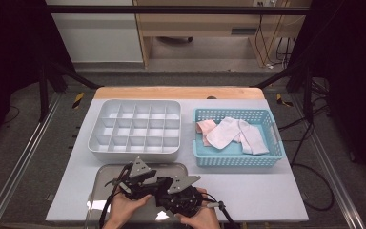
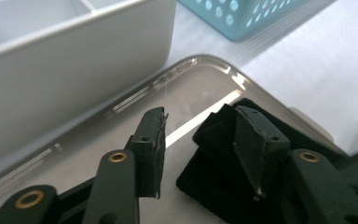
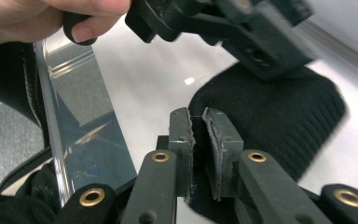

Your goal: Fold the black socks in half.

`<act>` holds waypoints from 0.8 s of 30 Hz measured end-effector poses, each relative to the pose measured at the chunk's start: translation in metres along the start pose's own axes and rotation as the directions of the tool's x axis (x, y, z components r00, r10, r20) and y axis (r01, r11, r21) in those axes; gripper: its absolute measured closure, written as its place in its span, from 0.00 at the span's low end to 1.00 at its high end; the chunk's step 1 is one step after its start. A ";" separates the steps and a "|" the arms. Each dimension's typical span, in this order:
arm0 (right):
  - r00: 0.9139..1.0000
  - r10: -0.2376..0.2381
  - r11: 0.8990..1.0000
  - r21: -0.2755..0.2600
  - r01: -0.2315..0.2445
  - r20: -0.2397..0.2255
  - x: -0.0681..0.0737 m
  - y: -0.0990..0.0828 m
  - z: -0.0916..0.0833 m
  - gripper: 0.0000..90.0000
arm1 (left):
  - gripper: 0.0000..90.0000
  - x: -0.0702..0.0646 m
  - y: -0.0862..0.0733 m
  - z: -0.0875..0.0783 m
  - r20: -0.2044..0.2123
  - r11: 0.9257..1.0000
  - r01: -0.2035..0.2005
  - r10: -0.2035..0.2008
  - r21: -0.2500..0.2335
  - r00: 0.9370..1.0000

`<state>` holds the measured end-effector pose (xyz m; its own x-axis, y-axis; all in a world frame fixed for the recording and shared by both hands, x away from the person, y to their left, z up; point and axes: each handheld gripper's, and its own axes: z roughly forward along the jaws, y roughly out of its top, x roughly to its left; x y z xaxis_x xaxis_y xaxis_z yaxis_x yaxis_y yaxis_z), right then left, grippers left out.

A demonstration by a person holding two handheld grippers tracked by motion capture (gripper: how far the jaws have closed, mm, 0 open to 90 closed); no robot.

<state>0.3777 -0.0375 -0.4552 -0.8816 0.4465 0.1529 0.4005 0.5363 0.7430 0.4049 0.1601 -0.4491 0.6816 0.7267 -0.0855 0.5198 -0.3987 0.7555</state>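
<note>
Now the black sock (image 2: pixel 214 172) lies against the left gripper's (image 2: pixel 200 140) parted jaws; the right gripper's (image 3: pixel 198 126) jaws pinch it.

Table (image 1: pixel 276 200): organizer (image 1: pixel 134 130), basket (image 1: pixel 238 137), tray (image 1: pixel 102 183).

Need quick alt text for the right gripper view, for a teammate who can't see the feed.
The right claw has its jaws nearly closed, with a thin gap between them, just above a black knitted sock lying on a shiny metal tray. The other claw crosses the top of the picture over the same sock, with a hand at the top left.
</note>
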 end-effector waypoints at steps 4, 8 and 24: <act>1.000 0.010 1.000 0.007 -0.010 0.022 -0.005 0.000 -0.012 0.88 | 0.59 0.002 -0.012 -0.007 0.008 1.000 0.025 -0.025 -0.001 1.000; 0.998 0.023 1.000 -0.009 -0.023 0.053 -0.012 -0.001 -0.024 0.84 | 0.59 -0.003 -0.021 -0.014 0.019 0.999 0.048 -0.048 -0.009 0.999; 0.988 0.139 0.989 -0.064 -0.135 0.072 -0.009 -0.024 -0.020 0.87 | 0.49 -0.021 -0.042 -0.020 -0.005 0.998 0.056 -0.056 -0.031 0.998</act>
<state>0.3709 -0.0687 -0.4619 -0.7972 0.5668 0.2077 0.4986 0.4244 0.7558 0.3584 0.1729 -0.4658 0.6489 0.7507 -0.1244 0.5408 -0.3400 0.7694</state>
